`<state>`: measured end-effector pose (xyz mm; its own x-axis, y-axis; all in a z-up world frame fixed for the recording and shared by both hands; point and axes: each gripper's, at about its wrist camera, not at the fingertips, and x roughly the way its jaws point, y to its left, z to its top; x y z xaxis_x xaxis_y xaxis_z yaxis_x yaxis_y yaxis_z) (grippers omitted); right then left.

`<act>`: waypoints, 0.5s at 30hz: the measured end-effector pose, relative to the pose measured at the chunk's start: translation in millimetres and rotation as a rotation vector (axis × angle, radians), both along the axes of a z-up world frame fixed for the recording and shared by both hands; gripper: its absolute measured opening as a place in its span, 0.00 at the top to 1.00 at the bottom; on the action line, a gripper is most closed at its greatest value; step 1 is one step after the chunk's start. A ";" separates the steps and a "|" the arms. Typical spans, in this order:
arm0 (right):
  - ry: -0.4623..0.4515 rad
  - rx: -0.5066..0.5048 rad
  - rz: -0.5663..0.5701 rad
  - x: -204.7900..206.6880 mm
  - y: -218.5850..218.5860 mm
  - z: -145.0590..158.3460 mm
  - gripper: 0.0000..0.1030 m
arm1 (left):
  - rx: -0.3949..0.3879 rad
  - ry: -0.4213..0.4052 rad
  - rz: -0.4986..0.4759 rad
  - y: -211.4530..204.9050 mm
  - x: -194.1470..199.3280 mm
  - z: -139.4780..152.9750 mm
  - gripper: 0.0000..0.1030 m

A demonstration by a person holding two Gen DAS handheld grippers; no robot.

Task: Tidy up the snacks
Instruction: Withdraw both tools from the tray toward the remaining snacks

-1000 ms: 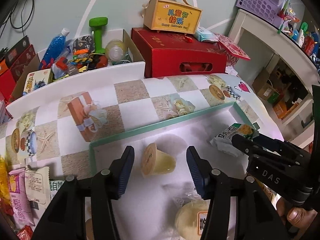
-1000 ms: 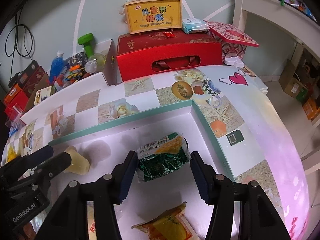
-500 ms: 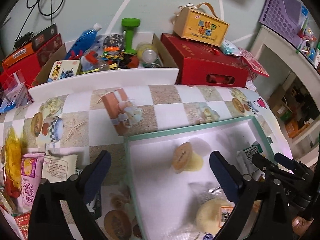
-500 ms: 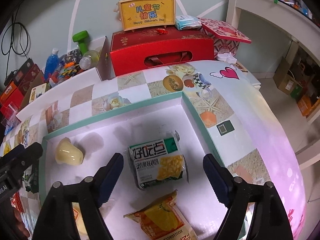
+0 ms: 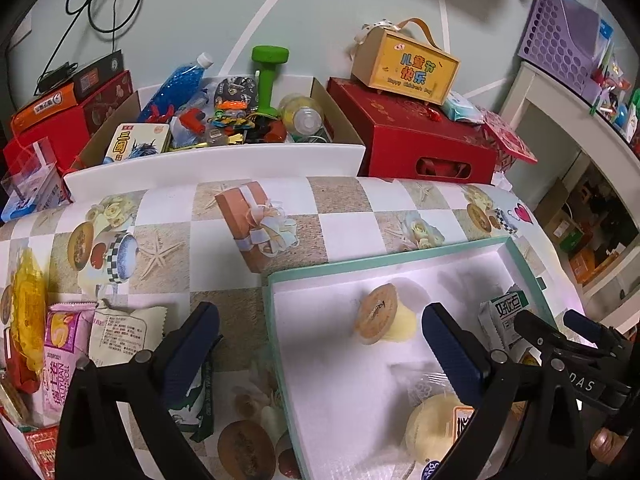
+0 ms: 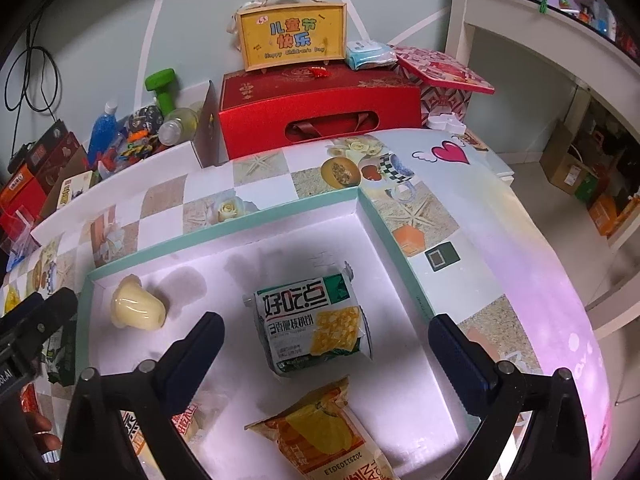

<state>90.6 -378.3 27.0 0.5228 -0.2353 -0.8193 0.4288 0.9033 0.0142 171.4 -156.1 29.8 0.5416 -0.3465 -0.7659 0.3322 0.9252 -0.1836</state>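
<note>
A white tray with a teal rim (image 5: 360, 264) (image 6: 224, 228) lies on the patterned table. In it are a yellow jelly cup (image 5: 378, 314) (image 6: 138, 308) on its side, a green-and-white cracker packet (image 6: 312, 324) (image 5: 500, 316), an orange packet (image 6: 320, 436) and a wrapped round pastry (image 5: 432, 428). My left gripper (image 5: 318, 320) is open and straddles the tray's left rim, with the jelly cup loose between its fingers. The jaws of my right gripper (image 6: 326, 324) are opening above the cracker packet, which lies flat and untouched between them.
Loose snacks lie left of the tray: a pink packet (image 5: 60, 360), a beige packet (image 5: 120, 332), a yellow bag (image 5: 28, 308) and a dark green packet (image 5: 200, 400). Behind the table stand a red box (image 6: 320, 112), a yellow gift box (image 6: 292, 36) and a toy-filled carton (image 5: 224, 120).
Both grippers went from narrow to wide open, letting go of the jelly cup and the cracker packet. The packet now lies flat. The left gripper shifted left over the tray's rim.
</note>
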 end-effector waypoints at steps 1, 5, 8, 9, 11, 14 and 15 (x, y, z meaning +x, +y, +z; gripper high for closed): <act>-0.005 -0.001 -0.002 -1.2 0.8 1.4 0.00 | -0.004 0.000 0.003 1.6 -0.3 0.4 0.02; -0.023 -0.009 -0.004 -4.4 4.7 7.4 0.00 | -0.006 0.003 0.018 8.2 -2.7 1.8 0.02; -0.045 -0.019 -0.007 -8.1 9.0 13.8 0.00 | -0.026 0.003 0.029 15.5 -6.1 4.5 0.02; -0.055 -0.021 -0.008 -9.9 10.4 16.2 0.00 | -0.032 0.003 0.032 17.6 -7.3 5.7 0.02; -0.093 -0.016 -0.014 -15.6 14.4 22.8 0.00 | -0.050 -0.006 0.038 24.5 -13.0 9.8 0.02; -0.136 -0.003 -0.015 -23.3 21.6 29.6 0.00 | -0.056 -0.049 0.054 34.4 -23.3 14.9 0.02; -0.139 -0.002 -0.012 -24.9 24.5 30.2 0.00 | -0.062 -0.061 0.056 39.0 -27.2 15.8 0.02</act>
